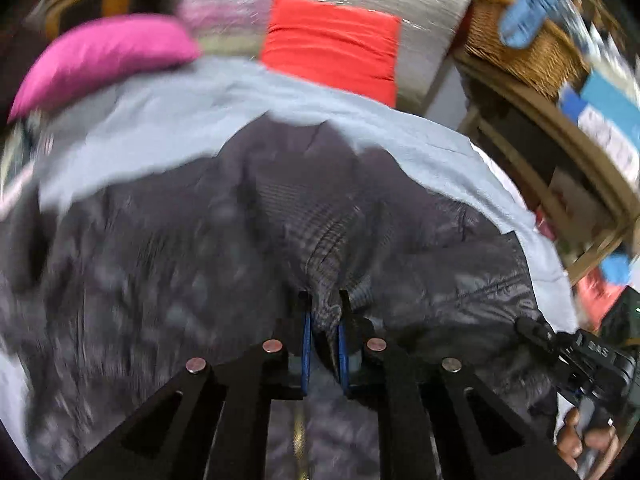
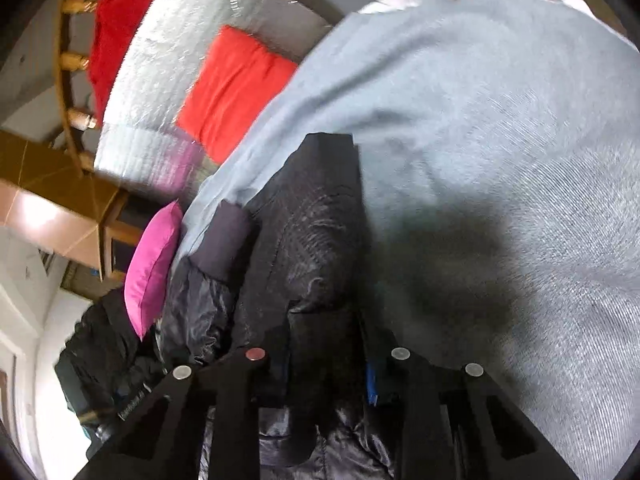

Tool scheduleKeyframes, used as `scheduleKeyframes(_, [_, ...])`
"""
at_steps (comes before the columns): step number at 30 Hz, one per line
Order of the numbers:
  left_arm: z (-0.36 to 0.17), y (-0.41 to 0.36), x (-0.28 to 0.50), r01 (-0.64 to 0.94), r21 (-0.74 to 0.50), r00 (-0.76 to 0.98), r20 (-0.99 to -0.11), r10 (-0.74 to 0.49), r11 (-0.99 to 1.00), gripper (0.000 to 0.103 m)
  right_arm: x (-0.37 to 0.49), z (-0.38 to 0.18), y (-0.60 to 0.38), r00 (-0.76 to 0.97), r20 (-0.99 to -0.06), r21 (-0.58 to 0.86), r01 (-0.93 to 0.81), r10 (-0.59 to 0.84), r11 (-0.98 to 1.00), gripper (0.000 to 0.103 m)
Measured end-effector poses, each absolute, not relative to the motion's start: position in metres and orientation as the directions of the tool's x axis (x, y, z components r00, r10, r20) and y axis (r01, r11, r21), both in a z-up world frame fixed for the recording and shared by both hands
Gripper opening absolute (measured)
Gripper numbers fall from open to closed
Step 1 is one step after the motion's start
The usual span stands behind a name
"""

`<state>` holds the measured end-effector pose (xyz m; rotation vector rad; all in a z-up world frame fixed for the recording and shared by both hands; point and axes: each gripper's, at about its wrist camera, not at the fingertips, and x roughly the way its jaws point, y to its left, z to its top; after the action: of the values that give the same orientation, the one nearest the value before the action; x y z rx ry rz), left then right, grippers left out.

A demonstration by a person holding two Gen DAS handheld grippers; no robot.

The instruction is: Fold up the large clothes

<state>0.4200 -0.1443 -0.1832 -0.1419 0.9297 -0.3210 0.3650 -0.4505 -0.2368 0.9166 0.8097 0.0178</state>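
A dark quilted puffer jacket (image 1: pixel 224 240) lies crumpled on a pale blue sheet (image 1: pixel 192 112). In the left wrist view, my left gripper (image 1: pixel 325 320) is shut on a ridge of the jacket, with fabric pinched between its blue pads (image 1: pixel 306 352). At the jacket's right edge, a hand (image 1: pixel 572 436) holds my right gripper (image 1: pixel 530 328). In the right wrist view, my right gripper (image 2: pixel 326 360) is shut on a thick fold of the jacket (image 2: pixel 316 232), which hangs over it and hides the fingertips. Only one blue pad (image 2: pixel 371 384) shows.
A pink cushion (image 1: pixel 108 56) and a red folded cloth (image 1: pixel 332 44) lie beyond the sheet, on a white quilted blanket (image 1: pixel 424 8). A wicker basket (image 1: pixel 520 52) and a wooden frame (image 1: pixel 560 152) stand at the right. More of the pale sheet (image 2: pixel 500 140) spreads to the right of the jacket.
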Motion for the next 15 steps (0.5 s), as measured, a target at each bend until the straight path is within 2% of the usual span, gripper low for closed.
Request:
scheduleKeyframes(3, [-0.217,-0.118,0.404,0.142,-0.319,0.465,-0.814,-0.348,0.937,0.029,0.366,-0.248,-0.445,0.672,-0.658,0.690,0.360,0.339,0.628,0.028])
scheduleKeyframes(4, [-0.223,-0.109,0.396,0.120,-0.339,0.449,-0.820,-0.355,0.933,0.042,0.365,-0.248,-0.447,0.675,-0.653,0.698,0.360,0.345,0.619,0.028])
scheduleKeyframes(5, [-0.223,-0.100,0.389,0.108,-0.361,0.450,-0.813,-0.369,0.926,0.047,0.363,-0.247,-0.447,0.676,-0.651,0.698,0.356,0.344,0.621,0.028])
scheduleKeyframes(6, [-0.220,-0.093,0.382,0.100,-0.366,0.453,-0.811,-0.370,0.925,0.048,0.363,-0.246,-0.447,0.677,-0.652,0.696,0.355,0.342,0.625,0.028])
scheduleKeyframes(7, [-0.214,-0.087,0.378,0.094,-0.346,0.453,-0.820,-0.350,0.933,0.054,0.365,-0.246,-0.447,0.677,-0.652,0.695,0.355,0.340,0.625,0.028])
scheduleKeyframes(8, [-0.206,-0.083,0.377,0.091,-0.320,0.454,-0.829,-0.325,0.943,0.065,0.364,-0.247,-0.447,0.677,-0.651,0.699,0.359,0.343,0.618,0.028])
scheduleKeyframes(10, [-0.189,-0.077,0.381,0.086,-0.287,0.482,-0.826,-0.292,0.954,0.075,0.367,-0.249,-0.447,0.678,-0.647,0.708,0.365,0.349,0.604,0.028])
scheduleKeyframes(13, [-0.154,-0.068,0.398,0.068,-0.247,0.545,-0.802,-0.243,0.967,0.088,0.366,-0.252,-0.450,0.678,-0.643,0.715,0.366,0.356,0.595,0.028])
scheduleKeyframes(15, [-0.139,-0.068,0.422,0.044,-0.219,0.560,-0.802,-0.206,0.975,0.089,0.368,-0.253,-0.449,0.678,-0.642,0.718,0.369,0.358,0.590,0.028])
